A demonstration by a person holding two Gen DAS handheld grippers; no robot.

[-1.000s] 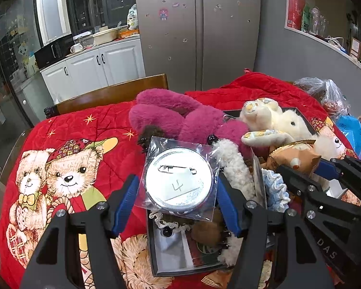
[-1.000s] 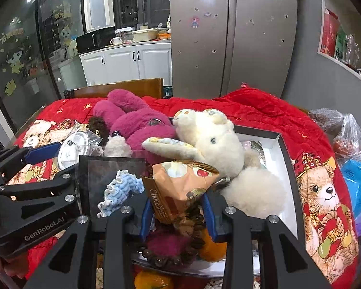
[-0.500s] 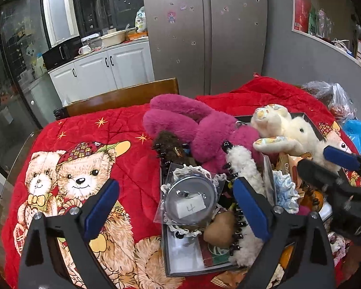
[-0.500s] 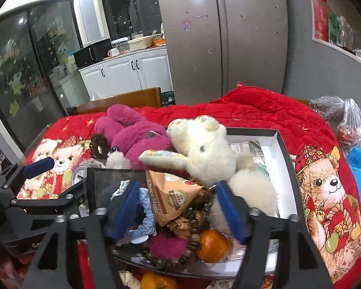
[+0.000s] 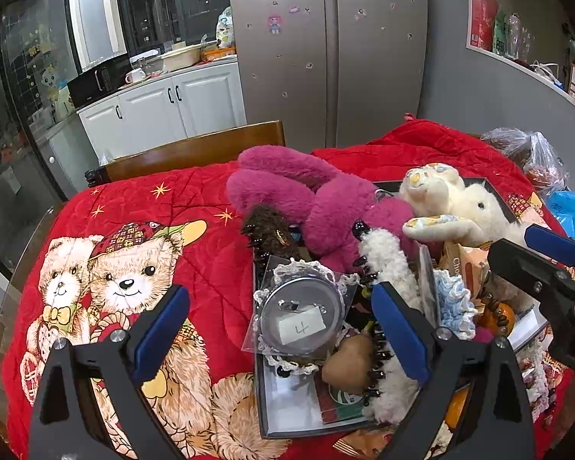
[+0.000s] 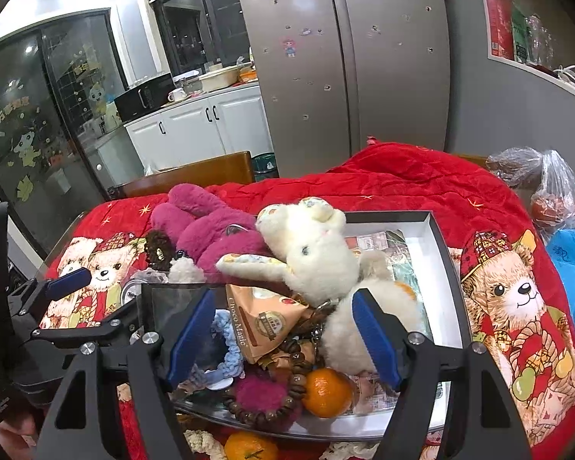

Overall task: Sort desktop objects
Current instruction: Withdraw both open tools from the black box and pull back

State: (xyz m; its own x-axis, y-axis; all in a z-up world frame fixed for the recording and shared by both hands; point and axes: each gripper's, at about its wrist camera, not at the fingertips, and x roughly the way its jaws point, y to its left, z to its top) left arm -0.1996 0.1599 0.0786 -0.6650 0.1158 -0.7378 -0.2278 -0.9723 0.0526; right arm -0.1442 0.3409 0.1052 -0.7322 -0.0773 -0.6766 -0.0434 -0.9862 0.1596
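Note:
My left gripper (image 5: 283, 324) is open and empty above a round silver pin badge in a clear bag (image 5: 301, 316), which lies in a dark box (image 5: 283, 418) with hair clips and lace. My right gripper (image 6: 283, 335) is open and empty over an orange Choco snack pack (image 6: 264, 324), which lies in a large tray (image 6: 437, 253) beside a cream plush rabbit (image 6: 314, 257), a bead bracelet (image 6: 283, 391) and a tangerine (image 6: 327, 393). A magenta plush (image 5: 318, 207) lies behind the boxes.
A red bear-print quilt (image 5: 142, 237) covers the table. A wooden chair back (image 5: 195, 149) stands at the far edge. Plastic bags (image 6: 548, 188) sit at the right. A second tangerine (image 6: 251, 445) lies on the quilt at the tray's near edge.
My left gripper opened and let go of the badge, which now lies in the dark box. My right gripper opened and released the snack pack into the tray. Both drew back.

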